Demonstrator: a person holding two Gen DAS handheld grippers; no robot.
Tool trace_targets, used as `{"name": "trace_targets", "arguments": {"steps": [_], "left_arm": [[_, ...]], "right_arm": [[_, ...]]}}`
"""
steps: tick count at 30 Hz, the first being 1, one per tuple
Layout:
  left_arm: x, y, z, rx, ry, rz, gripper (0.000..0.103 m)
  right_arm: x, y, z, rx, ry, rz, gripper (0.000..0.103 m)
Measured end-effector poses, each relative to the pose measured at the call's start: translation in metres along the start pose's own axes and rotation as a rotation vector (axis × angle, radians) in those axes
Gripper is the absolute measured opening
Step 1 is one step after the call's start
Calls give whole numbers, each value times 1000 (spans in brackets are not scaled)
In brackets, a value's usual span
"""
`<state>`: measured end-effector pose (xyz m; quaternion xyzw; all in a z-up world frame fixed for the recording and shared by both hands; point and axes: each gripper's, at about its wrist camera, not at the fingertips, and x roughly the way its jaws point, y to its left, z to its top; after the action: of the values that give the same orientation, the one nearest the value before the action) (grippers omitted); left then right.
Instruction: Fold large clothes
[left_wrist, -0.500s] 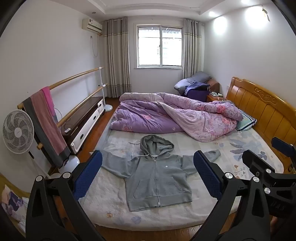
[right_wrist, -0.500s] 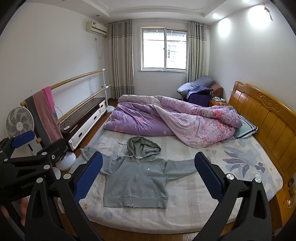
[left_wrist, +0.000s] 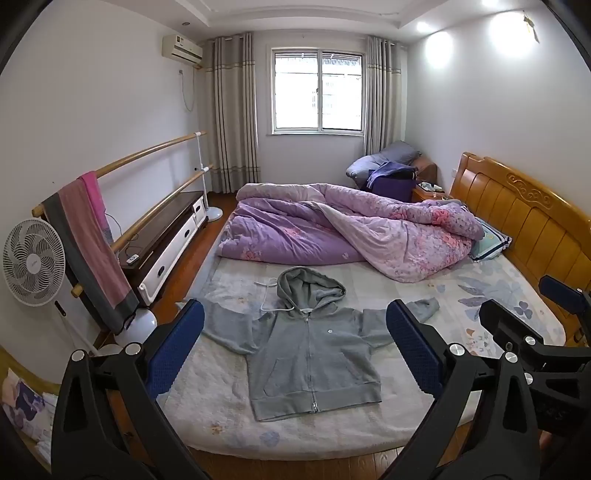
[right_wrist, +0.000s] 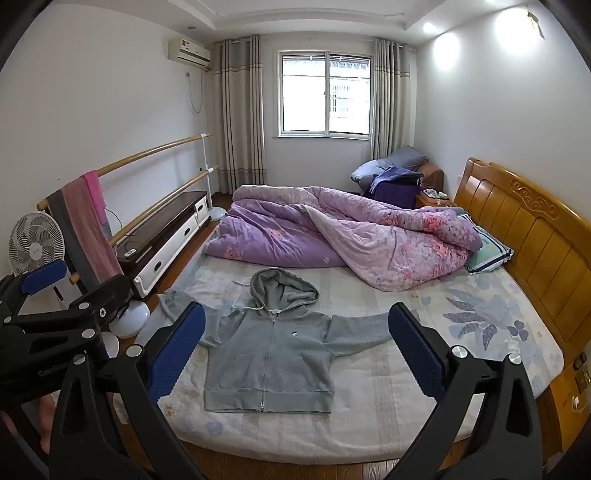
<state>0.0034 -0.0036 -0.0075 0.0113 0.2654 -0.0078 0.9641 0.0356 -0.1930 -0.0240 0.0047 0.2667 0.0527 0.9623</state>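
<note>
Bed (left_wrist: 229, 417) fills the room's middle, wooden headboard (left_wrist: 524, 221) along its right edge. Purple duvet (left_wrist: 332, 232) heaped across the far half, a pillow (left_wrist: 491, 243) tucked under it by the headboard.

Grey hoodie (left_wrist: 310, 354) lies front up on the near half, close to the near edge: zipped, hood toward the duvet, both sleeves spread sideways. Left-side sleeve runs toward the bed's left edge; right sleeve ends in a bent cuff. No fold made yet.

Left gripper (left_wrist: 295, 347): fingers spread wide, nothing between the pads, held in the air short of the bed. Right gripper (right_wrist: 295, 349): same, wide and empty, just beside the left one.

Change over the last half second: none worth noting. Hoodie has not shifted; both grippers frame it as before, with only a slight drift of view.

Judgement: task at its very start. Approach is pending; sleeves look like the natural first grab.
</note>
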Motion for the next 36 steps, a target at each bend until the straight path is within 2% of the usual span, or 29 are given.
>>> {"name": "trace_targets", "arguments": {"steps": [36], "left_arm": [[1, -9, -8, 4, 14, 3, 98]], "right_arm": [[-5, -5, -3, 25, 17, -6, 96]]}}
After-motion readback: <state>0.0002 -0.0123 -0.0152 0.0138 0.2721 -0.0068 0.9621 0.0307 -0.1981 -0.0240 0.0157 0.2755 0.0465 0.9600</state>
